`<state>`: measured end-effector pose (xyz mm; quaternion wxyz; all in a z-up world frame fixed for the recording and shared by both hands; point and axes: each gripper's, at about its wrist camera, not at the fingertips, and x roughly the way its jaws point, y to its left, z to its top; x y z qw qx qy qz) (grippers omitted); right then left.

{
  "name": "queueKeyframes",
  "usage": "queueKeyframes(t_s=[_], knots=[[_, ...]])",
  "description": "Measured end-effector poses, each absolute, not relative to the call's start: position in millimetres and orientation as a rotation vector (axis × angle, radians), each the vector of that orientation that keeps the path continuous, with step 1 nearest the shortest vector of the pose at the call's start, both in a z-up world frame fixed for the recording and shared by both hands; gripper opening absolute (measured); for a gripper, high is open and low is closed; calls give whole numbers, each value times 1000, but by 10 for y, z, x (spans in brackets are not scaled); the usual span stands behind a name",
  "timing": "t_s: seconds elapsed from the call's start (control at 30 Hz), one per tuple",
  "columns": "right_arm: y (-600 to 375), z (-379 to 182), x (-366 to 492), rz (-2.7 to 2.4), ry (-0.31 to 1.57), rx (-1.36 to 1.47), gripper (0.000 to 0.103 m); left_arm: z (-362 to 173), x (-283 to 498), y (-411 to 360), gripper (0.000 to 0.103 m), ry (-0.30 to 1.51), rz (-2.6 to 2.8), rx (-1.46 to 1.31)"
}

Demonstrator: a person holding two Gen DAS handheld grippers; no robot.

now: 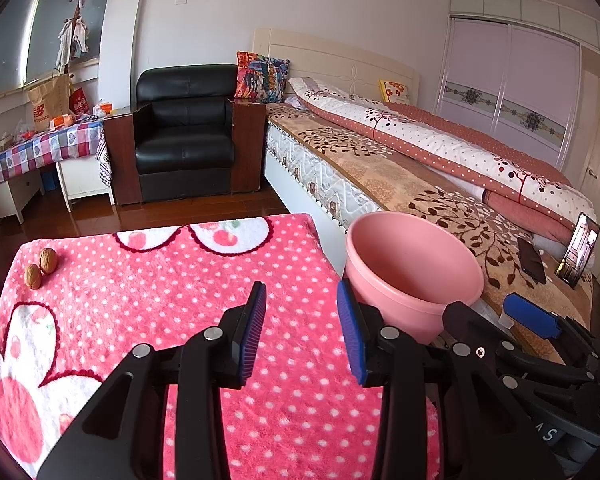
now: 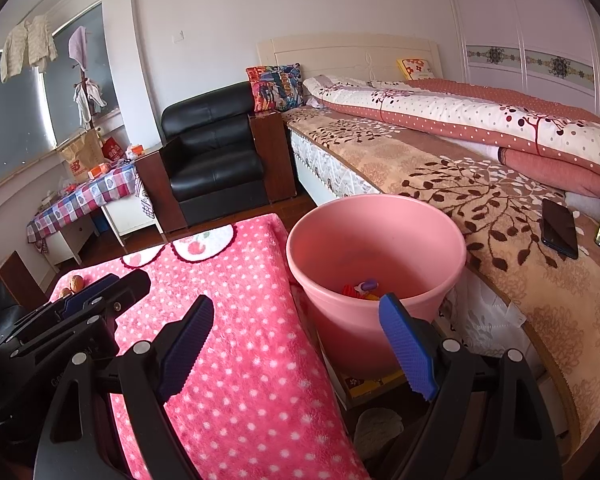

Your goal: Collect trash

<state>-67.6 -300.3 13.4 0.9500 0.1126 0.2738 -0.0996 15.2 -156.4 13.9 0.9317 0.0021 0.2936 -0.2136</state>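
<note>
A pink bucket [image 1: 414, 272] [image 2: 376, 264] stands between the pink dotted blanket [image 1: 172, 280] [image 2: 236, 320] and the bed. In the right wrist view several small coloured bits of trash [image 2: 362, 289] lie at its bottom. Two walnuts [image 1: 41, 267] [image 2: 73, 285] rest at the blanket's far left corner. My left gripper [image 1: 302, 312] is open over the blanket's right part, nothing between its fingers. My right gripper [image 2: 296, 322] is open, its right finger [image 2: 408, 344] in front of the bucket's rim, nothing held. Each gripper shows at the edge of the other's view.
A bed [image 1: 420, 168] with a patterned quilt runs along the right; two phones [image 1: 532, 260] [image 2: 559, 228] lie on it. A black armchair [image 1: 184, 132] stands beyond the blanket, and a checked-cloth table [image 1: 40, 148] with bags stands at the left. A yellow box [image 2: 374, 384] sits under the bucket.
</note>
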Motion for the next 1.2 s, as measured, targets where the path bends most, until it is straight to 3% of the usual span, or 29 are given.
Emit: queueKeyframes(t_s=[1.2], knots=[[-3039, 80, -722, -207, 559, 240, 83, 132, 146, -1585, 37, 603, -438, 9]])
